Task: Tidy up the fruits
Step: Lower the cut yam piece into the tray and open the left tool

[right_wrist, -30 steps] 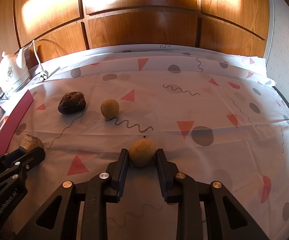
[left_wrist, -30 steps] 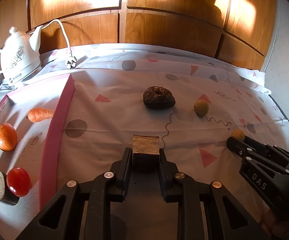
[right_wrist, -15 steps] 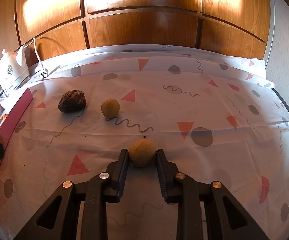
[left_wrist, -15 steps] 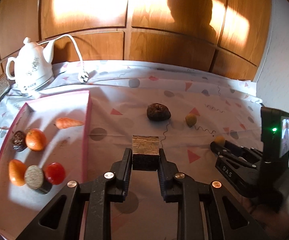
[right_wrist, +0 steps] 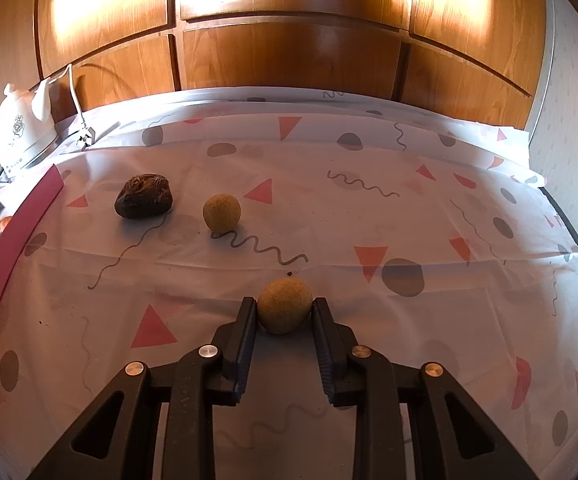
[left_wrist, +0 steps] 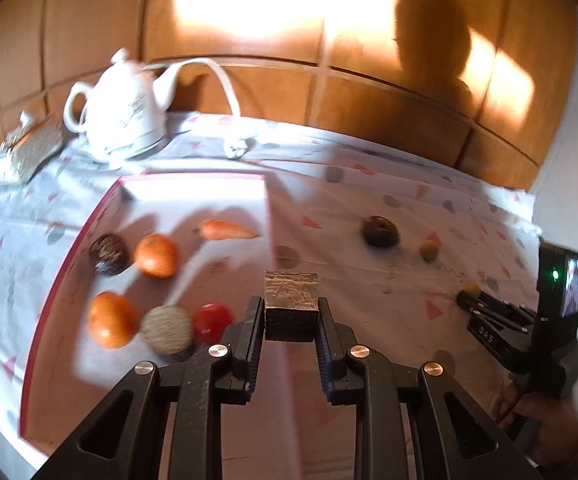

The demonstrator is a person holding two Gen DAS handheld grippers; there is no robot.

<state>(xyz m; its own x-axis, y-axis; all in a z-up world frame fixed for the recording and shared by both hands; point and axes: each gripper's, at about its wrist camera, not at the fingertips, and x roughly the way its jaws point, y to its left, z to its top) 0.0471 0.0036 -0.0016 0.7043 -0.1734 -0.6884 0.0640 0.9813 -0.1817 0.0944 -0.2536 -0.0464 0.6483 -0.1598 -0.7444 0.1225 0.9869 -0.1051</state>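
Left gripper (left_wrist: 291, 316) is clamped on one brown block (left_wrist: 291, 306); right gripper (right_wrist: 284, 314) clamps one of two yellow-green balls (right_wrist: 285, 311). Pink tray (left_wrist: 55, 280) holds two oranges (left_wrist: 157, 255), one carrot (left_wrist: 225, 230), one tomato (left_wrist: 211, 321).

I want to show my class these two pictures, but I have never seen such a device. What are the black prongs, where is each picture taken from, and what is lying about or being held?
A person holds a two-finger gripper in each hand; a camera on each looks along its fingers. The left gripper clamps a brown block over the edge of a pink tray holding oranges, a tomato and a carrot. The right gripper grips a yellowish round fruit. On the patterned cloth lie another round fruit and a dark lump. A white kettle stands at the back.
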